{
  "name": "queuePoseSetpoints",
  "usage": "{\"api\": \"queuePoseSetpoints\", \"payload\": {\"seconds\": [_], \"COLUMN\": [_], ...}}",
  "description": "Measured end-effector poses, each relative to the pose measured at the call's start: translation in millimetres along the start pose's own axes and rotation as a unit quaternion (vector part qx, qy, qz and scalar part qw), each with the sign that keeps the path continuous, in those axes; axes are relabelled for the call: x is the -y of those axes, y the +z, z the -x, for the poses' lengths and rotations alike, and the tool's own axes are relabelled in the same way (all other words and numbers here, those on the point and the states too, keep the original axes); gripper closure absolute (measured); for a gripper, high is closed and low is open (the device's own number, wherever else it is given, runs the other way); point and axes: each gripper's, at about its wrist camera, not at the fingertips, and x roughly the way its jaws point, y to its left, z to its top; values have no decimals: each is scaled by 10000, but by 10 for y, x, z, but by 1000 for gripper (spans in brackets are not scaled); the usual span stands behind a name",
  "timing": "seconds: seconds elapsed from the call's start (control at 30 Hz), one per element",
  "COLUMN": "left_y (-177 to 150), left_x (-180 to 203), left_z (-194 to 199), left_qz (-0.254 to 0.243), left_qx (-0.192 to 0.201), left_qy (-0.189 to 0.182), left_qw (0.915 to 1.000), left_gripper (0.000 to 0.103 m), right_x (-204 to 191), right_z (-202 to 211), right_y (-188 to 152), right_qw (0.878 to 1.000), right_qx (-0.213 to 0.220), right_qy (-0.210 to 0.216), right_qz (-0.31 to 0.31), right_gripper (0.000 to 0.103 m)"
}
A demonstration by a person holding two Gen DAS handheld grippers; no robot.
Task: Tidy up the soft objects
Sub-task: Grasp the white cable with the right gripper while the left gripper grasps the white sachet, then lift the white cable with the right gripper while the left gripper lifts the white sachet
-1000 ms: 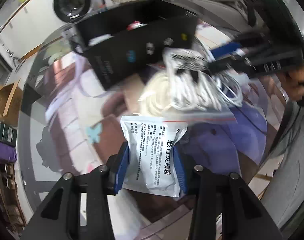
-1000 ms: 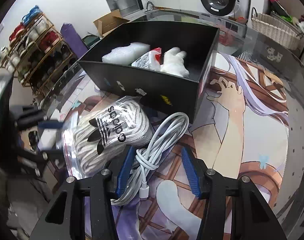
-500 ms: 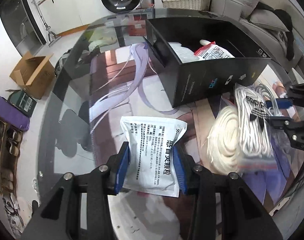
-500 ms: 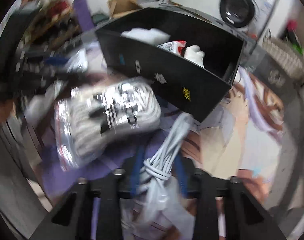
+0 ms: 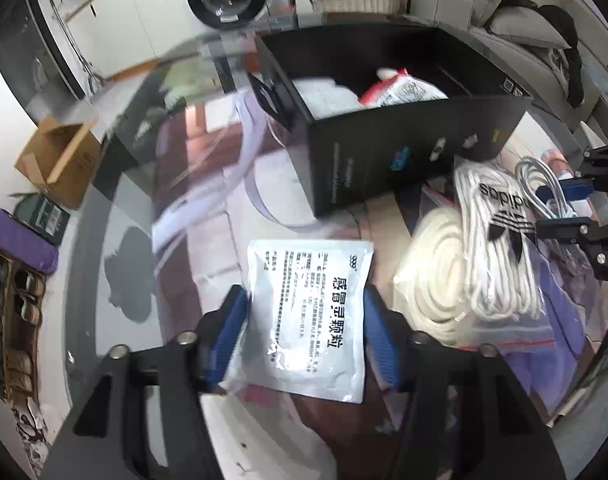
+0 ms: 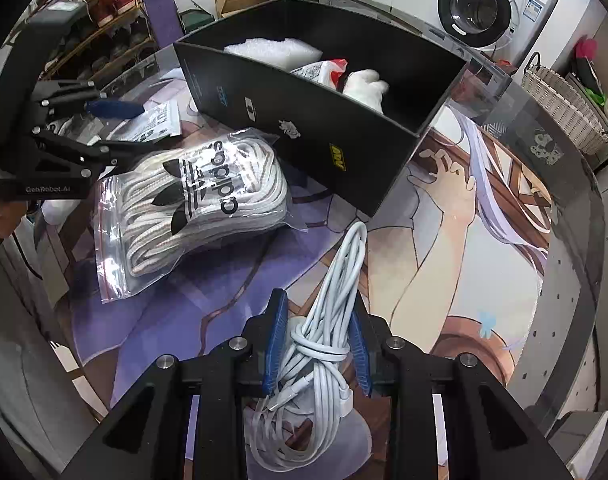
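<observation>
My left claw [image 5: 304, 336] grips white packet [image 5: 310, 312] | my right claw [image 6: 316, 344] grips white cable [image 6: 324, 344] | black box [image 6: 316, 128] far.

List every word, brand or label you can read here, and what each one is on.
"adidas": bag of white rope.
"感冒灵颗粒" and "999": white sachet in the left gripper; its small print is unreadable.
"GenRobot.AI": left gripper's body.
Stickers on the black box: too small to read.
</observation>
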Motion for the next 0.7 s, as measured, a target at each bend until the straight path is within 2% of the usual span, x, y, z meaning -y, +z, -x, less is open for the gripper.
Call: {"api": "queuePoseSetpoints", "payload": {"seconds": [0.13,0.17,0.2,0.27,0.4,0.57,0.7], "left_y": [24,36,48,58,37,14,10], "left_x": [-54,-62,-63,-42,-18,-27,-22], "left_z": [-38,-45,-46,-33,-16,16,60], "left_qz": [120,147,163,96,-21,-32,-20], "left_qx": [53,34,-6,-44,11,70,126], "left_qy": [-170,-196,-296,-381,-384,-412,-405], "left_qw": [9998,9997,9994,9992,9993,9991,9991], "left_gripper": [36,39,48,57,70,74,75], "right_x": [-16,-15,42,26,8,-54,-96], "right_z": [-14,-20,13,14,24,53,184], "right_y": [26,19,-35,-57,-147,-154,-168], "right_qw": [10000,10000,9999,9999,9998,9996,9983], "right_qx": [25,38,61,102,154,214,516], "right_qy": [19,34,48,34,-21,-21,96], "right_qz": [-60,-71,-67,-11,139,173,241], "right_gripper": [72,72,72,73,77,77,77]}}
